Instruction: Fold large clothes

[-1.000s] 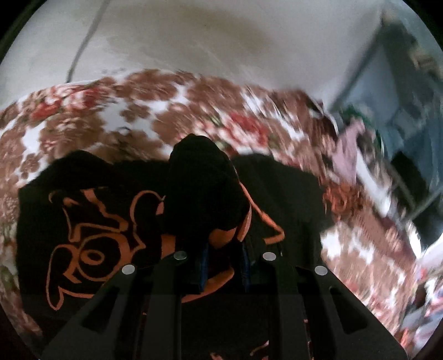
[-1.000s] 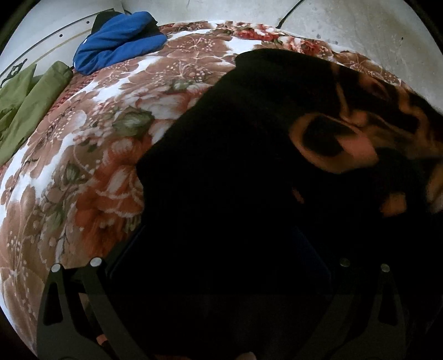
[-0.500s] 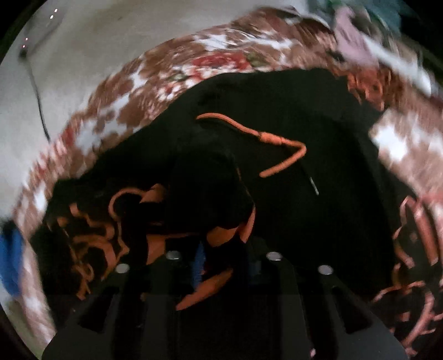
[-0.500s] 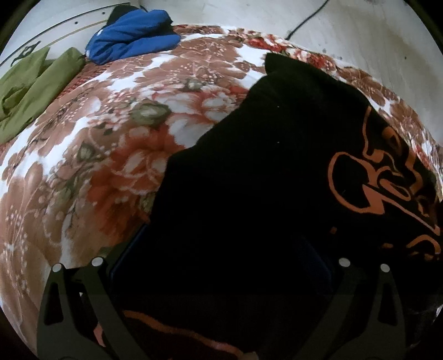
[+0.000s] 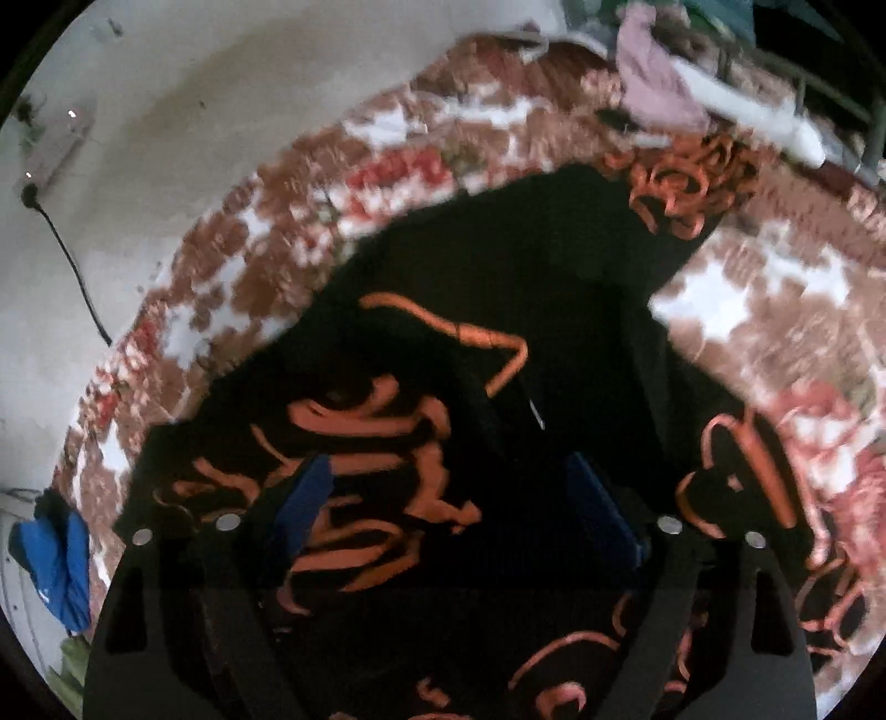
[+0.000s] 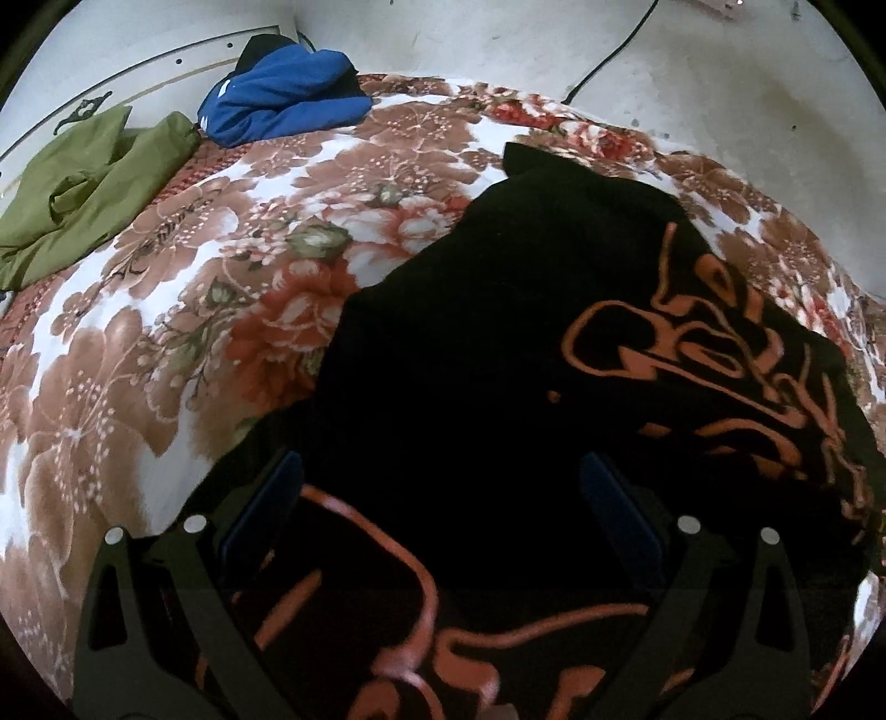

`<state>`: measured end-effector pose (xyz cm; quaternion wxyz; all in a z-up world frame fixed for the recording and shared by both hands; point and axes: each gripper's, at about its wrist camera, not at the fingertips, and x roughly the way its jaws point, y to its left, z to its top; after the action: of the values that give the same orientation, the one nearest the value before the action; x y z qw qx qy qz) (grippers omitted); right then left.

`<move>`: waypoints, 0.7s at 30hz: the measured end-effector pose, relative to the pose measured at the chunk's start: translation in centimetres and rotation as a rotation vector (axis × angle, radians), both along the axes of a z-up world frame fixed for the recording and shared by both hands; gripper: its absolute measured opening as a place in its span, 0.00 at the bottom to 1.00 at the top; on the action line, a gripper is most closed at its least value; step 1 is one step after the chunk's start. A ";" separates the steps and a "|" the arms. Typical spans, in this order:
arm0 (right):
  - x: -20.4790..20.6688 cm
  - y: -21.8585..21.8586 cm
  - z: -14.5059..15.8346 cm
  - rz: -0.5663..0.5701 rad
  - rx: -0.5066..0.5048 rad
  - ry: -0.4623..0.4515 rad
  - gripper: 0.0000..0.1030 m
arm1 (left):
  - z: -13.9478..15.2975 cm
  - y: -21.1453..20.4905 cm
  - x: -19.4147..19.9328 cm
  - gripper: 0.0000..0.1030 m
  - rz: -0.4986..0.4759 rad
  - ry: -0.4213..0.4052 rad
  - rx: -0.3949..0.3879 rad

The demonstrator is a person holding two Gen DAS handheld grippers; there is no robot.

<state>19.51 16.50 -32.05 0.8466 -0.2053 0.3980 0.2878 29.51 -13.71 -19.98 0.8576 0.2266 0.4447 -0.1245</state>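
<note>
I have both my left claw (image 5: 451, 498) and right claw (image 6: 440, 498) spread wide and empty over the black hoodie (image 6: 498, 310) on the bed (image 6: 166, 343), so the fold lies flat.

**A lived-in bedroom at home**

A bed (image 6: 166, 343) under a floral bedspread in brown, red and white fills both views, set against a plain pale wall (image 6: 498, 39). Loose clothing lies on it beyond the fingers: a blue garment (image 6: 282, 97), a green one (image 6: 83, 188), and a pinkish one (image 5: 653, 88). A black cable (image 5: 72, 260) runs down the wall from a socket (image 5: 50, 149).
</note>
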 end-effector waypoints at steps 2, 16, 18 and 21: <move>-0.3 -0.7 0.6 0.003 -0.014 -0.013 0.96 | 2.2 1.1 0.1 0.90 -0.018 -0.043 0.034; 2.7 -12.1 4.0 -0.140 -0.018 -0.015 0.96 | 5.9 21.5 5.0 0.95 0.269 0.007 -0.140; 4.7 -14.4 5.0 -0.186 0.015 0.000 0.96 | 4.4 23.5 4.5 0.95 0.314 0.001 -0.158; 8.0 -16.7 6.2 -0.260 0.007 -0.035 0.95 | 0.6 26.4 3.6 0.95 0.399 0.030 -0.216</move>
<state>27.50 -0.22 -25.81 0.8843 -0.1540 0.4054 0.1733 33.08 12.66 -19.41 0.8779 0.0391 0.4773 -0.0029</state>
